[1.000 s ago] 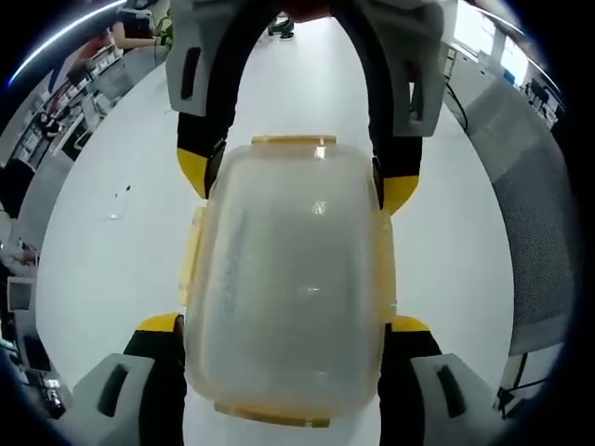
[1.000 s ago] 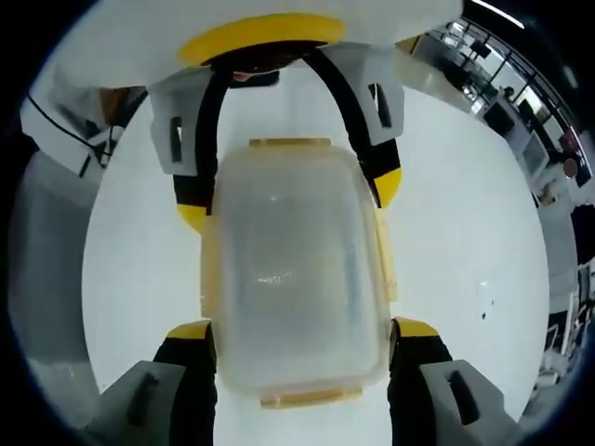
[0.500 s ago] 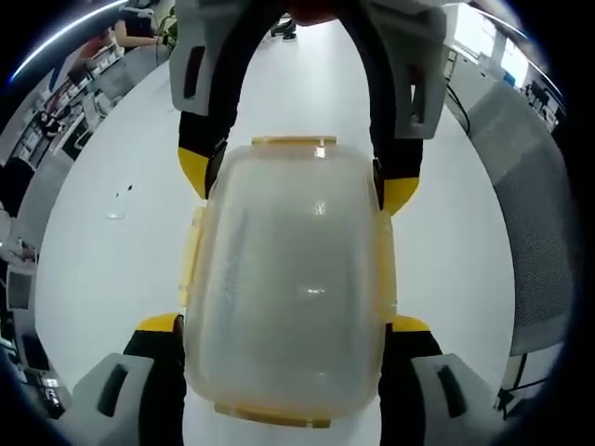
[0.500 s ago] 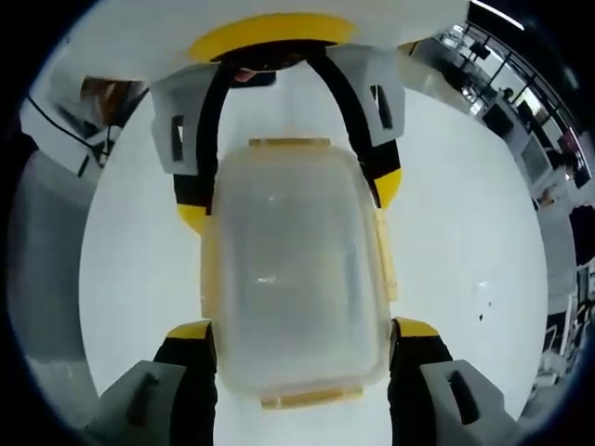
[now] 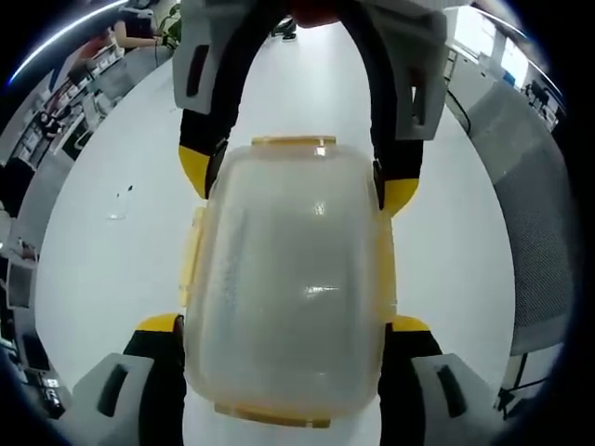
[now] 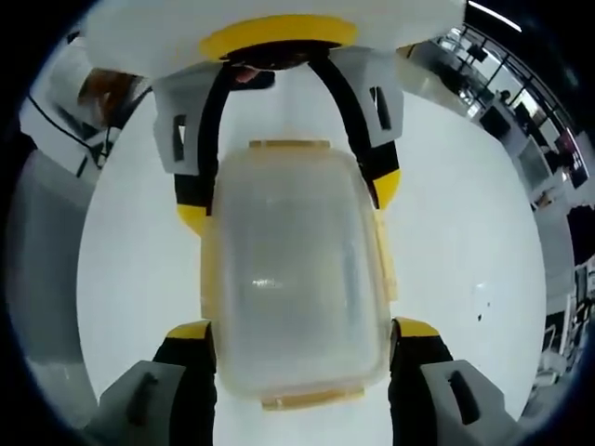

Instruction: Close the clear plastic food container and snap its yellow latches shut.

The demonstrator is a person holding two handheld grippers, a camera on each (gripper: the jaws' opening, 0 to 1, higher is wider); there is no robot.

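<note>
Left gripper view, nearest first: the left hand-held gripper point(image 5: 284, 325) rises from 6 o'clock with its two yellow-tipped jaws spread wide, one on either long side of the clear rectangular plastic food container with yellow latches point(image 5: 288, 279). The container lies between those jaws on the white counter point(image 5: 112, 251), lid on, latch flaps lying flat along its edges. Whether the jaw tips press its walls I cannot tell. Beyond it, at 12 o'clock, the right hand-held gripper point(image 5: 297, 186) reaches in, straddling the container's far end the same way.

Right gripper view mirrors this: the right hand-held gripper point(image 6: 302, 334) at 6 o'clock has its jaws apart, flanking the container point(image 6: 293, 269), and the left hand-held gripper point(image 6: 288, 200) stands at 12 o'clock straddling the far end. The counter point(image 6: 465, 232) stretches around.
</note>
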